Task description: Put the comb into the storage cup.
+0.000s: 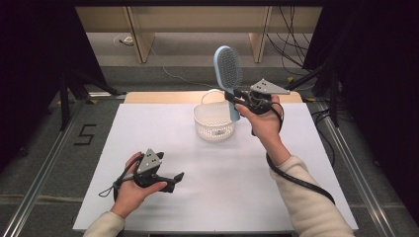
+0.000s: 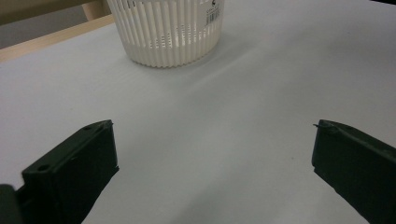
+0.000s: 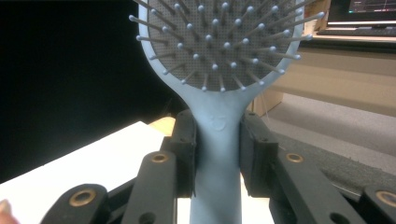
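Note:
A light blue hairbrush point(image 1: 228, 74) stands upright in the air above the right rim of a white slatted basket point(image 1: 213, 122). My right gripper point(image 1: 236, 97) is shut on its handle; in the right gripper view both jaws press the handle of the hairbrush point(image 3: 218, 154) from either side, bristles toward the camera. My left gripper point(image 1: 179, 176) rests low over the near left of the white table point(image 1: 163, 133), open, nothing between its jaws. In the left gripper view the left gripper point(image 2: 212, 161) points at the basket point(image 2: 168, 32) across bare tabletop.
The basket stands at the table's far middle. Behind the table lie a wooden shelf unit point(image 1: 197, 22) and cables on the floor point(image 1: 286, 54). Metal rails point(image 1: 346, 148) run along both table sides. A cable point(image 1: 296, 180) trails from the right gripper along the forearm.

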